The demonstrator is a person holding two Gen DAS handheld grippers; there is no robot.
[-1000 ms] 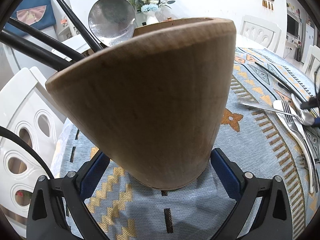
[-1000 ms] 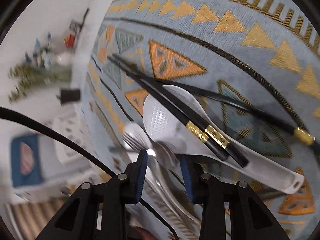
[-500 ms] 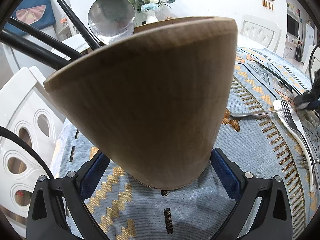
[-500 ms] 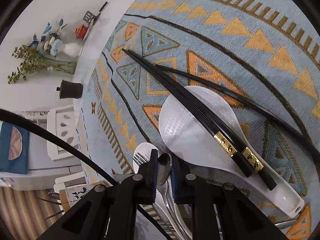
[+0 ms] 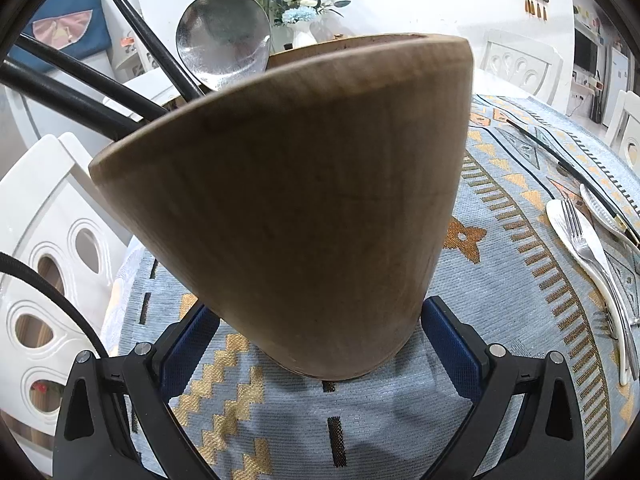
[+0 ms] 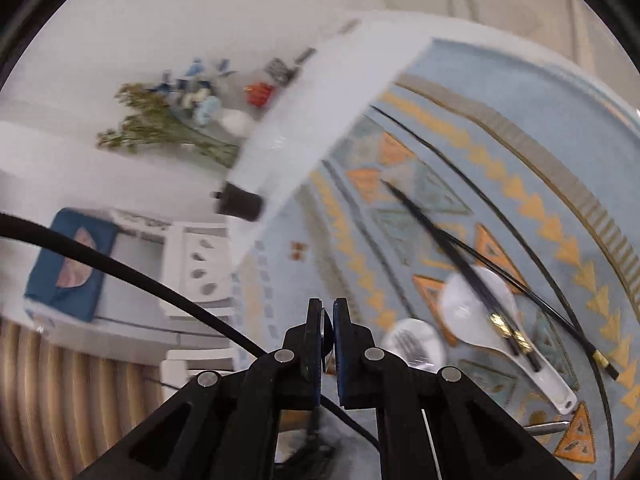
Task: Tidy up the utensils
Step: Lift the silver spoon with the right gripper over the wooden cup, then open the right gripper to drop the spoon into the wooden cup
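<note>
One wooden holder at centre frame, three black chopsticks and one metal spoon upper left, two white spoons and one fork at right.

left tool gripping tilted wooden holder (spoon, chopsticks inside), patterned tablecloth

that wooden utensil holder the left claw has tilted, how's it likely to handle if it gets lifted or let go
The wooden utensil holder is probably top-heavy: it flares wide at the rim, narrows at the base, and black chopsticks and a metal spoon lean out on one side. Let go while tilted, it may tip. Its smooth, tapering wall might slide through the left claw.
</note>
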